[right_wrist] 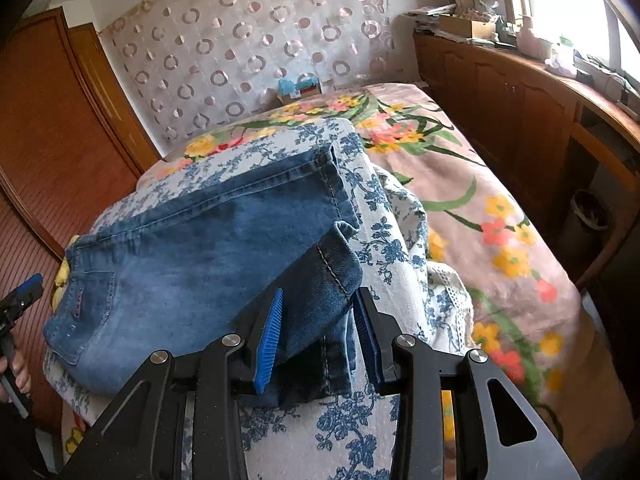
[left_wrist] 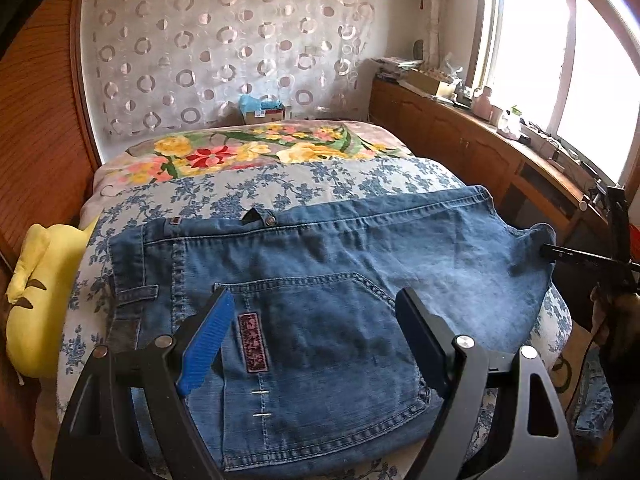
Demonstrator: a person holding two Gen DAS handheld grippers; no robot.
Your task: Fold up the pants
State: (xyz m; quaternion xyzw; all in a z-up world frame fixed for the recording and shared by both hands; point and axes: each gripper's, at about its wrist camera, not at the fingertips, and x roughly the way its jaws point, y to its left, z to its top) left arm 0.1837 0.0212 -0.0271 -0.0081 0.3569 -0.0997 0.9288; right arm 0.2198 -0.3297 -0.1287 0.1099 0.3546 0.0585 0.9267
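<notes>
Blue denim pants [left_wrist: 320, 280] lie folded on the bed's blue-flowered sheet [left_wrist: 280, 188], back pocket with a red patch up, waistband to the left. My left gripper [left_wrist: 316, 336] is open and empty, hovering over the pocket. My right gripper [right_wrist: 318, 336] has its blue pads on either side of the folded leg hem [right_wrist: 320, 280] at the pants' right end and is shut on it. In the left wrist view the right gripper [left_wrist: 552, 250] shows at the pants' right edge. The left gripper [right_wrist: 24, 292] shows at the far left of the right wrist view.
A yellow cushion [left_wrist: 44, 292] lies at the bed's left side by a wooden wardrobe [left_wrist: 36, 140]. A flowered blanket [right_wrist: 480, 208] covers the bed's far part. A wooden cabinet [left_wrist: 460, 136] with clutter runs under the window on the right.
</notes>
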